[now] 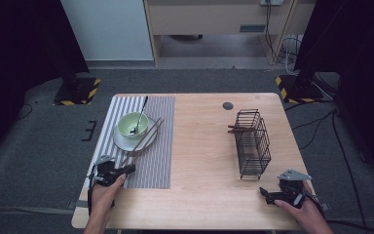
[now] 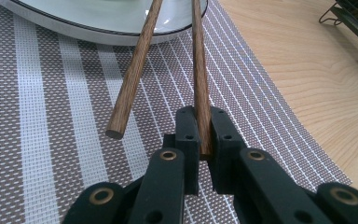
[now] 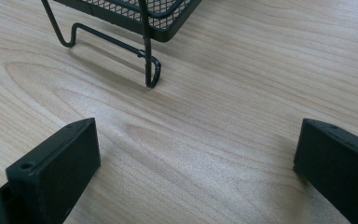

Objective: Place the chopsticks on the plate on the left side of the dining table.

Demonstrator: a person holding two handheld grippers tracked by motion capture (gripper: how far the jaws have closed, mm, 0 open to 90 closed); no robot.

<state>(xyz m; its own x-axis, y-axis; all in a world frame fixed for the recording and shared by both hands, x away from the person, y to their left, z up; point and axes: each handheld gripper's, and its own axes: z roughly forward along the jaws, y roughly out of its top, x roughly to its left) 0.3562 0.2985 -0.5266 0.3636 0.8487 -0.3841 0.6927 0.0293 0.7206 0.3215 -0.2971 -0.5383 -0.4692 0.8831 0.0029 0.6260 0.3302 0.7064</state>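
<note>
Item: chopstick (image 2: pixel 200 70), near end clamped in left claw (image 2: pixel 204 135), far end resting on the plate (image 2: pixel 98 32) at left. Risk: the thin end-grip may let it pivot or slip, nudging the second chopstick (image 2: pixel 133 74). Left hand (image 1: pixel 104 192) low at the placemat (image 1: pixel 158 161); right claw (image 3: pixel 196 158) apart, idle on the surface (image 3: pixel 242 93) near the wire basket (image 1: pixel 252 141).

The hand-held gripper (image 2: pixel 204 135) clamps one chopstick (image 2: pixel 200 74) above the striped placemat (image 2: pixel 51 116).

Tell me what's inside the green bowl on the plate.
A spoon rests in the green bowl, its handle sticking out over the far rim. The bowl's bottom looks bare otherwise, though the near wall hides part of it.
</note>
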